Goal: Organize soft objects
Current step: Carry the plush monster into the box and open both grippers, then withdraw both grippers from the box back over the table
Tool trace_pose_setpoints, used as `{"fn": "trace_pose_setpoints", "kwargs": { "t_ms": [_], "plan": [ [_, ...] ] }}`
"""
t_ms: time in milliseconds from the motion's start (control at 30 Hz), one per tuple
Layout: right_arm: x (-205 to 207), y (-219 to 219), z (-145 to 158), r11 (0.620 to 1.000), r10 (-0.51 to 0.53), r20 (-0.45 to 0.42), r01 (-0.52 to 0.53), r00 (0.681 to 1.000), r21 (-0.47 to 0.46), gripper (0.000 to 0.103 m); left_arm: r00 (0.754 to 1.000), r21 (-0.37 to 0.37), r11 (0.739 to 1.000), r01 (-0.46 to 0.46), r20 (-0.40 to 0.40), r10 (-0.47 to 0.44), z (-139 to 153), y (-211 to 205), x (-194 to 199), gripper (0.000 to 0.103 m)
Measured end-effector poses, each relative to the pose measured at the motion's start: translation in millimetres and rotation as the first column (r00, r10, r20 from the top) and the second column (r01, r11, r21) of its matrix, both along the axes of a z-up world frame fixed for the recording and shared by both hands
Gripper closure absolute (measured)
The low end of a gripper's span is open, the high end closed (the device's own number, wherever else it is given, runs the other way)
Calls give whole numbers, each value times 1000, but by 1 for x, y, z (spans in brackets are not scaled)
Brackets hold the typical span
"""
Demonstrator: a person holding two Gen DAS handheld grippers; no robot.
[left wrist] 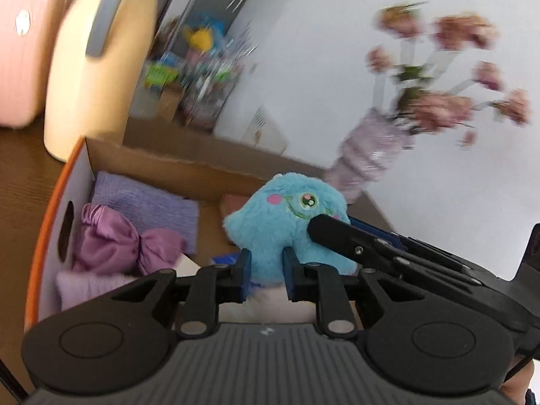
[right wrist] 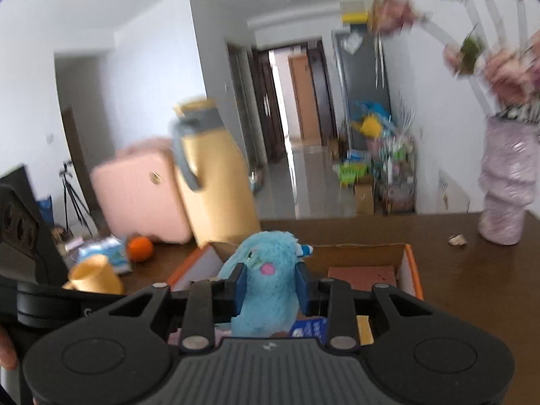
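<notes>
A fluffy blue plush toy (left wrist: 287, 222) with pink cheeks hangs over the right end of an open cardboard box (left wrist: 162, 158) with orange sides. My left gripper (left wrist: 267, 270) is shut on the toy's lower part. My right gripper (right wrist: 271, 287) is shut on the same toy (right wrist: 266, 270) from the other side, and one of its fingers (left wrist: 337, 233) presses into the fur in the left wrist view. Inside the box lie a folded purple cloth (left wrist: 145, 202), a shiny purple fabric piece (left wrist: 111, 243) and a pale pink fuzzy item (left wrist: 87, 287).
The box (right wrist: 410, 260) stands on a brown wooden table (right wrist: 472, 287). Behind it are a tall yellow jug (right wrist: 216, 182) and a pink suitcase (right wrist: 138, 192). A vase of pink flowers (right wrist: 506, 189) stands at the right; an orange (right wrist: 139, 249) and a yellow cup (right wrist: 94, 275) at the left.
</notes>
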State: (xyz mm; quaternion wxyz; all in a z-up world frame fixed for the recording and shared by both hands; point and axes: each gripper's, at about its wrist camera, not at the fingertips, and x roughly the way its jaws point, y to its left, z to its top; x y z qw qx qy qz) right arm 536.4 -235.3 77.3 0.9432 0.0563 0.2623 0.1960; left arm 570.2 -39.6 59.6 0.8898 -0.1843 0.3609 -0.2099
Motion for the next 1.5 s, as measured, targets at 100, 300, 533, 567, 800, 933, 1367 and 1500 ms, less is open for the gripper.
{"fn": "trace_pose_setpoints", "kwargs": {
  "t_ms": [100,300,533,567,800,933,1367,1500],
  "plan": [
    [57,4,-22,1000,22,-95,-23,995,-13,73,995,34,999,-16,-94,19,-24,2,51,84],
    [127,21,-76,997,25,-257,-41,966,-60,77,984,207,978,-16,-169,52,-56,0,100,89],
    [139,32,-94,989,6,-298,-49,955,-137,82,988,250,968,9,-149,29,-55,-5,99,89],
    [138,33,-93,988,3,-293,-47,956,-145,82,990,253,967,4,-140,32,-53,-4,97,89],
    [110,18,-41,988,-30,-212,-4,977,-156,81,997,308,950,-58,-28,70,-1,12,59,88],
    [71,-2,9,981,-60,-133,34,989,-190,81,991,334,934,-125,76,106,45,31,11,88],
    [-90,-65,82,962,-166,188,201,968,-185,8,840,308,846,-436,475,261,95,54,-150,9],
    [-120,-69,87,958,-194,245,237,950,-160,8,818,287,849,-443,518,251,103,47,-174,7]
  ]
}}
